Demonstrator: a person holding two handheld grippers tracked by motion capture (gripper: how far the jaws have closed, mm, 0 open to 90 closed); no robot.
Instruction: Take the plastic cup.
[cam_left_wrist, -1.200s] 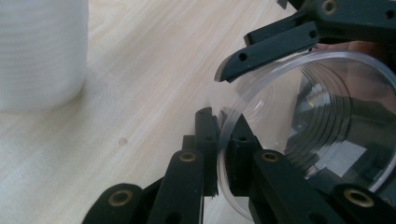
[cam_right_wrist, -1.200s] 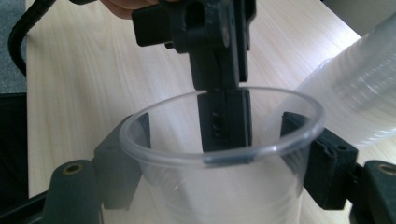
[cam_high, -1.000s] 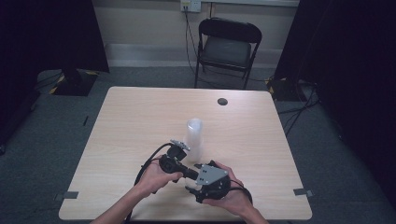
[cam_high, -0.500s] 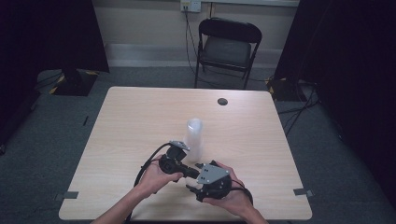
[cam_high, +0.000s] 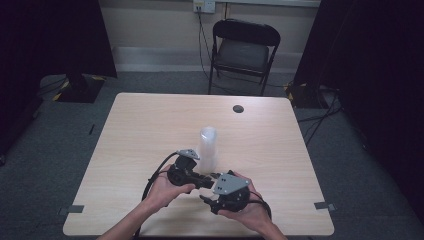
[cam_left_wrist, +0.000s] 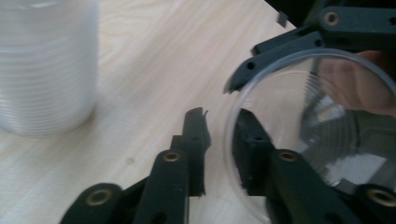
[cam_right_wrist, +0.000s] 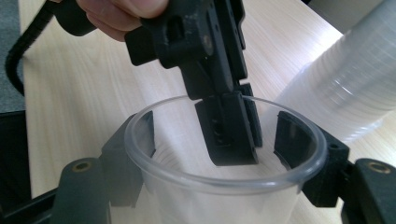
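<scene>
A single clear plastic cup (cam_right_wrist: 224, 183) lies on its side between my two grippers near the table's front edge. My right gripper (cam_right_wrist: 217, 133) is shut around the cup's body, one jaw on each side. My left gripper (cam_left_wrist: 219, 123) comes from the other side and is shut on the cup's rim (cam_left_wrist: 327, 140), one jaw inside and one outside. In the high view the left gripper (cam_high: 200, 179) and right gripper (cam_high: 210, 197) meet just in front of a tall stack of clear cups (cam_high: 207, 147). That stack (cam_left_wrist: 46, 70) stands upright beside the left jaws.
The wooden table (cam_high: 135, 130) has a small dark round grommet (cam_high: 238, 108) near its far edge. A black folding chair (cam_high: 245, 47) stands behind the table. Cables trail from both grippers toward the front edge.
</scene>
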